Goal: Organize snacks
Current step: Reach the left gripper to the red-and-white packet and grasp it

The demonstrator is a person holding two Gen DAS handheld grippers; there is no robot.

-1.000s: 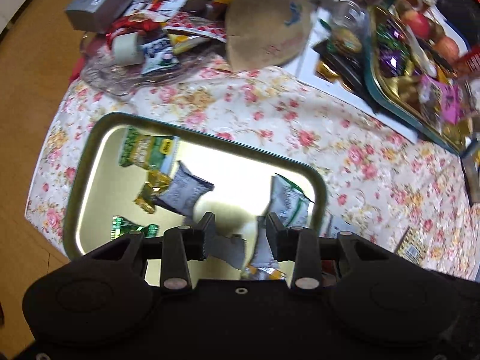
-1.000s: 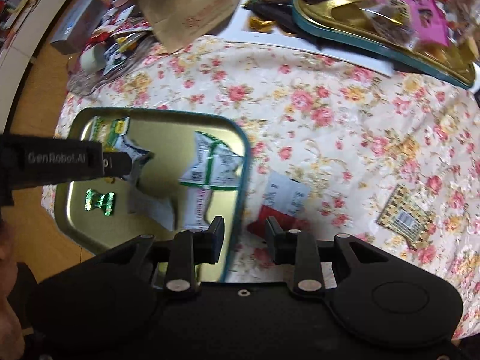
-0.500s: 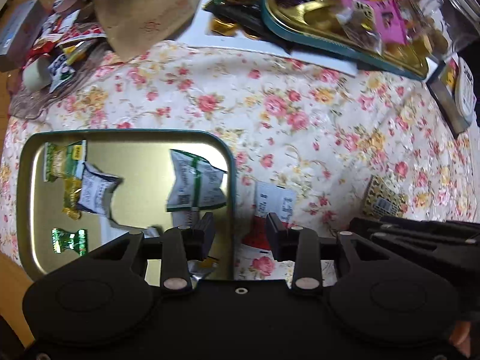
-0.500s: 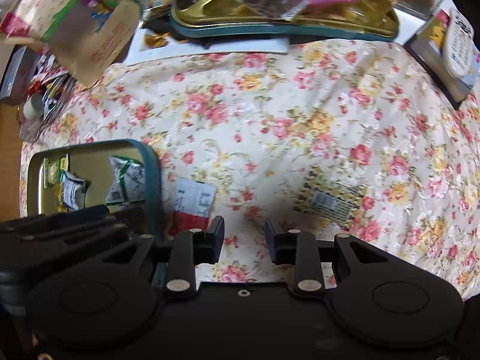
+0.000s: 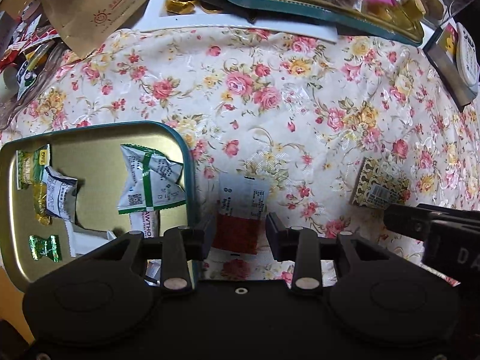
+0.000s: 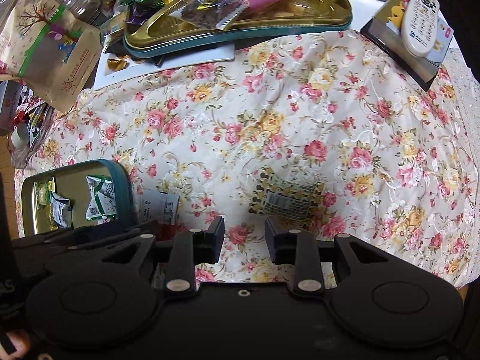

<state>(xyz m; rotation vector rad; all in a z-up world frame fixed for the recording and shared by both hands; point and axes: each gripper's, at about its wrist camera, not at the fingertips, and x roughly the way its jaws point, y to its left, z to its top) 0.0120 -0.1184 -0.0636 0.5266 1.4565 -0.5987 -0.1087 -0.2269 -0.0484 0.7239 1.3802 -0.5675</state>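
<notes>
A remote control (image 6: pixel 420 19) lies beyond the floral tablecloth (image 6: pixel 270 114).

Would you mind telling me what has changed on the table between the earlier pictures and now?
Both grippers swung right, off the gold tray: the left gripper now hangs over the red-and-white packet, the right gripper near the gold patterned packet. Nothing was taken hold of or let go. The snacks in the tray and both packets on the floral cloth stayed put.

Both grippers have swung rightward off the tray (image 5: pixel 187 180). The left gripper (image 5: pixel 238 234), earlier above the tray's packets, now hangs over the red-and-white packet (image 5: pixel 241 207), apparently lower; the right gripper (image 6: pixel 244 238) now sits near the patterned packet (image 6: pixel 288 199).
</notes>
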